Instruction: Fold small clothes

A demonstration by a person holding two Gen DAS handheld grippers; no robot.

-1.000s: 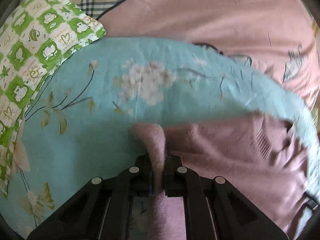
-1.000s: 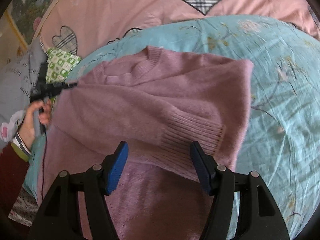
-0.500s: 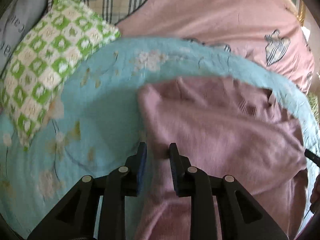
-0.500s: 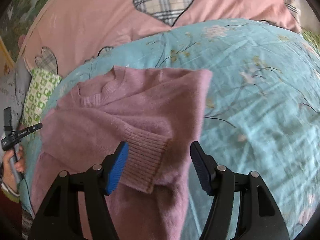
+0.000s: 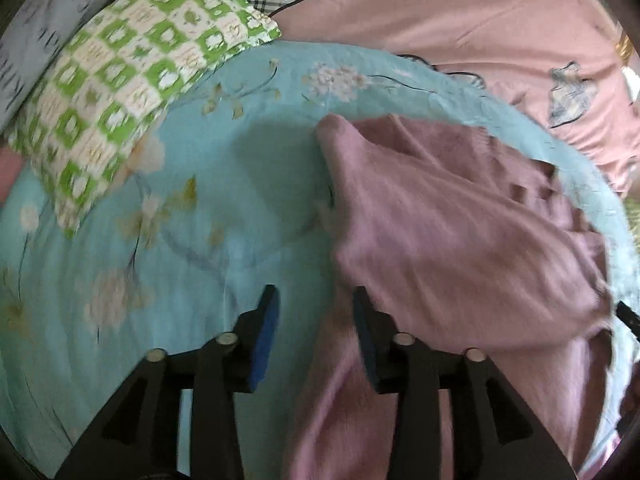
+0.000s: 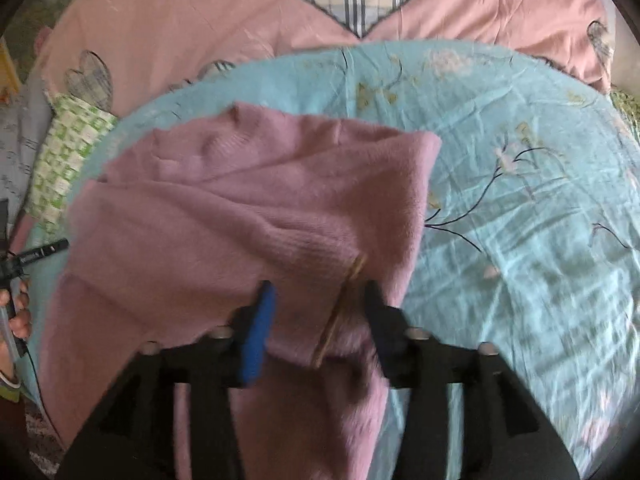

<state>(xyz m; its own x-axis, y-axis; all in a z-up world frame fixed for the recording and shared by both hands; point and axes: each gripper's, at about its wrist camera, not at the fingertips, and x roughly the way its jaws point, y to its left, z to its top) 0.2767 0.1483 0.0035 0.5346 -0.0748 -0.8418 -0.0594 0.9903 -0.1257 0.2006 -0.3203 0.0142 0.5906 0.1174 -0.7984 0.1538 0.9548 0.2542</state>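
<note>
The pink sweater point(image 6: 248, 208) lies partly folded on the blue flowered sheet point(image 6: 520, 200) on the bed. The left gripper point(image 5: 314, 320) has just been opening; its fingers stand apart with nothing pinched. The right gripper point(image 6: 316, 312) has just been closing around the ribbed cuff point(image 6: 316, 248), not yet squeezing it. A green checked pillow point(image 5: 132, 80) lies nearby.
</note>
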